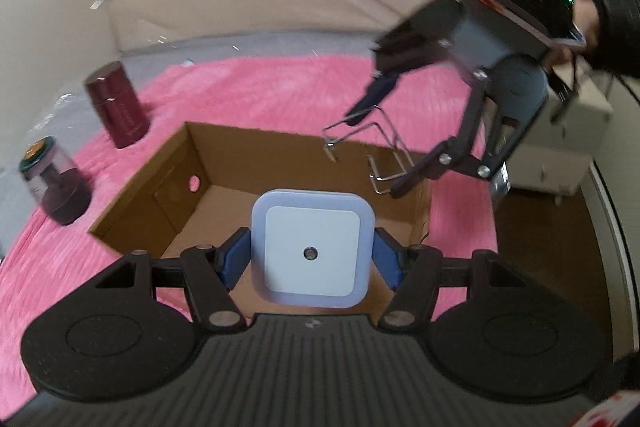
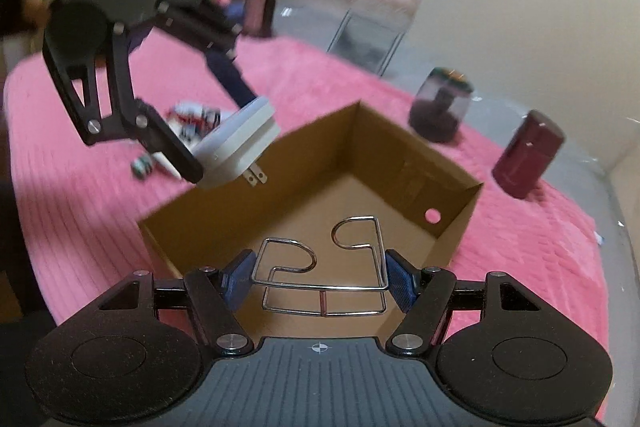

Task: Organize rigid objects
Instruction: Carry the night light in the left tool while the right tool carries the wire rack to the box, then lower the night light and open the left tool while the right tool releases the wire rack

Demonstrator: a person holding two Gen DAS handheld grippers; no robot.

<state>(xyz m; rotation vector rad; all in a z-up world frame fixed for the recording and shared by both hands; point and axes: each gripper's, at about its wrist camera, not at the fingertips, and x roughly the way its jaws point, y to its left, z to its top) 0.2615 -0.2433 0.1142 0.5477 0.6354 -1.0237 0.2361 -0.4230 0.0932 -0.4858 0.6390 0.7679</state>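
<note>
While both grippers are hovering over the cardboard box, the left gripper is clamping the night light, prongs pointing box-ward; the right gripper is clamping the wire rack, long axis running three-to-nine o'clock.

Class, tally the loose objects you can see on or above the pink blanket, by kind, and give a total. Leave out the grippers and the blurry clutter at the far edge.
Cardboard box: 1
Dark red canister: 1
Jar with a green lid: 1
White plug-in night light: 1
Wire holder: 1
Total: 5
</note>
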